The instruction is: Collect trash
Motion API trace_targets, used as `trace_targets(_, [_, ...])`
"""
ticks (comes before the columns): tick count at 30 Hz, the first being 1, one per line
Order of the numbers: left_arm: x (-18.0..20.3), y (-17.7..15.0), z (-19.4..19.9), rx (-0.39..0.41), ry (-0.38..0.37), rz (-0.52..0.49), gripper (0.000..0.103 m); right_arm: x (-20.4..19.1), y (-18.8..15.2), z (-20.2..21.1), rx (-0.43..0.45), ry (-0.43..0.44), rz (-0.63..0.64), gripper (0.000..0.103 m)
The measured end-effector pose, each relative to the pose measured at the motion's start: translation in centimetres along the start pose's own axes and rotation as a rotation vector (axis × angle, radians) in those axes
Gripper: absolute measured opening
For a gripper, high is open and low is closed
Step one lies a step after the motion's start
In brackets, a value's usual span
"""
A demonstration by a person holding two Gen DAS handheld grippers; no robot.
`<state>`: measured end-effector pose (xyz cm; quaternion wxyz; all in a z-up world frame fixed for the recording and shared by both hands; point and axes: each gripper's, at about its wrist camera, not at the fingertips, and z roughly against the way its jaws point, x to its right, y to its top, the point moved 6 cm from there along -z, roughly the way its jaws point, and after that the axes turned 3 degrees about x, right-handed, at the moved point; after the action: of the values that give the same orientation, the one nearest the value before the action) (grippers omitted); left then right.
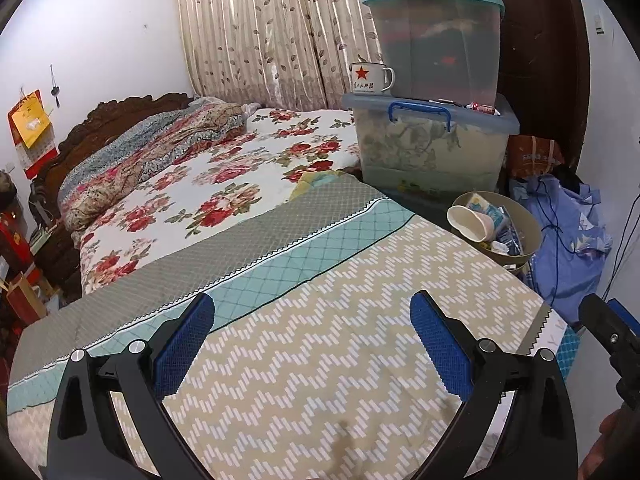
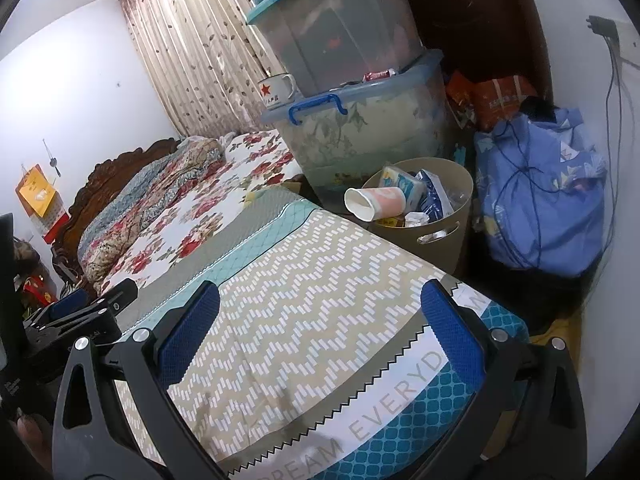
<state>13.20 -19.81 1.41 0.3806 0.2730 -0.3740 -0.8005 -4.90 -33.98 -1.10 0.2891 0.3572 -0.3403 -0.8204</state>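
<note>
Over the near end of the bed, both grippers hang with nothing in them. The left gripper has its two blue pads spread wide apart, and only the zigzag blanket shows between them. The right gripper is spread wide too, above the near right corner of that blanket, where big grey letters run along a white strip. Each gripper peeks into the other one's picture: the right one at the right edge of the left view, and the left one at the left edge of the right view. Off the far right side of the bed stands a round tan trash bin. A paper cup lies tipped on its side at the bin's left rim, with its open mouth pointing left toward the bed. Behind the cup, the bin holds blue and white packets and some crumpled scraps. The bin is well apart from both grippers. Just past the bin are two stacked plastic boxes with blue lids. A white mug with a red star sits on the lower box's lid, left of the upper box. To the right of the bin is a blue cloth bundle. Farther left, a flowered quilt covers the bed, and leafy curtains hang at the far wall.
</note>
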Motion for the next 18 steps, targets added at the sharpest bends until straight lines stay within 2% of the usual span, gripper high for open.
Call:
trace_targets(9, [0.2,0.3,1.1,0.032,0.033,-0.016,0.094,0.4,0.2,0.6,0.016,-0.004,-0.021,0.099])
trace_targets(18, [0.2,0.5,1.4,0.035,0.034,-0.015,0.094,0.6,0.3,0.9,0.027,0.0,-0.032,0.099])
